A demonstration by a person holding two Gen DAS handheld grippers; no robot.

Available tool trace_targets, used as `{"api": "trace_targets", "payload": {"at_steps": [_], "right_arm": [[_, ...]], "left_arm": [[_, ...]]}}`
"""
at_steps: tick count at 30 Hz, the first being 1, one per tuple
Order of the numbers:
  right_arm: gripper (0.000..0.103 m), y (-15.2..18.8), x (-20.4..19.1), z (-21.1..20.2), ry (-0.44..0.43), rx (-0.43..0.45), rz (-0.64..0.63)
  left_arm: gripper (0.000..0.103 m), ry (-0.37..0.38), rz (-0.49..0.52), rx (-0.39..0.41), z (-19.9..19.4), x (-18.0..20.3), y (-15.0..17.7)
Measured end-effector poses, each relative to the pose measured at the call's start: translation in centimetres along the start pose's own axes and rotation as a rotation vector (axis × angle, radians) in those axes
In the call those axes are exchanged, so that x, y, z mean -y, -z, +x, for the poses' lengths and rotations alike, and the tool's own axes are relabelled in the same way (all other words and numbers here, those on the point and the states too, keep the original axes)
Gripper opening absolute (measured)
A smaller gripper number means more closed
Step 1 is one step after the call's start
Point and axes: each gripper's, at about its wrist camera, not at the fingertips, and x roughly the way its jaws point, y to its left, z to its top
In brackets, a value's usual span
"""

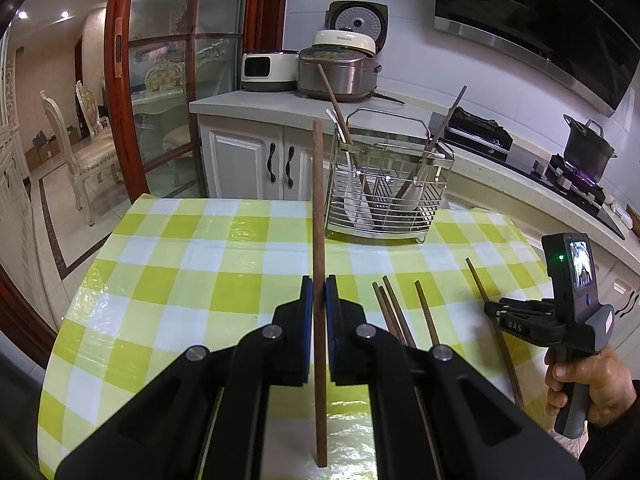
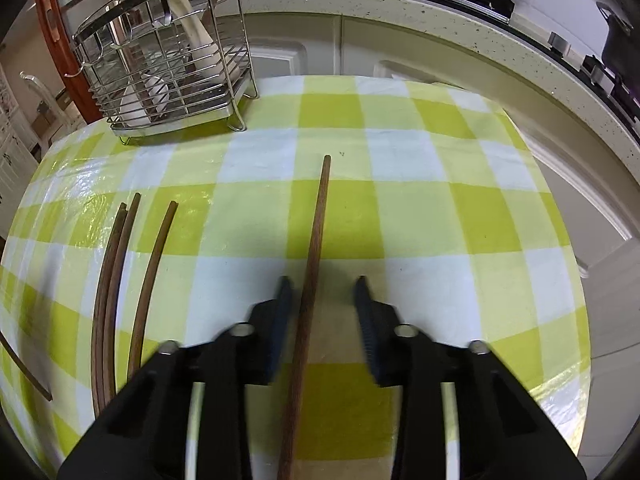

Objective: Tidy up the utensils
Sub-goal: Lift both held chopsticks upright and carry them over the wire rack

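Spread across both views, a desk point(image 1: 200, 248) under a yellow-and-white checked cloth, filling the lower half of each frame. At upper centre of the left wrist view, upper left of the right wrist view, a wire utensil rack point(image 1: 386, 184) standing on the far part of the desk, holding a white spoon point(image 2: 196, 36) and a few brown sticks leaning out of it. At lower centre of the left view, left tongs point(image 1: 319, 292) pressed together on a brown chopstick point(image 1: 319, 240), pinched upright between the blue pads. At lower centre of the right view, right tongs point(image 2: 322, 292) spread, blurred, with a second chopstick point(image 2: 312, 264) lying on the cloth between the fingers, close to the left-hand pad; contact unclear. At lower left of that view, three loose chopsticks point(image 2: 120, 272) lying side by side on the cloth. At the right edge of the left view, a hand point(image 1: 588, 384) gripping the right tool's handle.
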Motion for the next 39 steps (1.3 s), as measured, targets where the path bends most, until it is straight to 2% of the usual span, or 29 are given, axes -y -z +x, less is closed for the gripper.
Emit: {"api": "trace_targets", "payload": {"at_steps": [2, 4, 16, 24, 39], "right_arm": [[0.013, 0.0, 0.1, 0.0, -0.002, 0.005, -0.002], [0.010, 0.1, 0.5, -0.2, -0.043, 0.006, 0.020], [0.009, 0.2, 0.2, -9.6, -0.118, 0.212, -0.006], [0.009, 0.6, 0.2, -14.1, -0.142, 0.300, -0.025], [0.009, 1.0, -0.4, -15.4, -0.142, 0.345, -0.049]], "left_arm": [[0.007, 0.001, -0.001, 0.001, 0.0, 0.0, -0.1], [0.007, 0.002, 0.001, 0.002, 0.0, 0.0, -0.1], [0.007, 0.006, 0.008, 0.010, -0.1, 0.2, -0.4], [0.007, 0.009, 0.011, 0.023, -0.5, 0.3, -0.5], [0.006, 0.028, 0.013, 0.042, -1.3, 0.6, -1.0]]}}
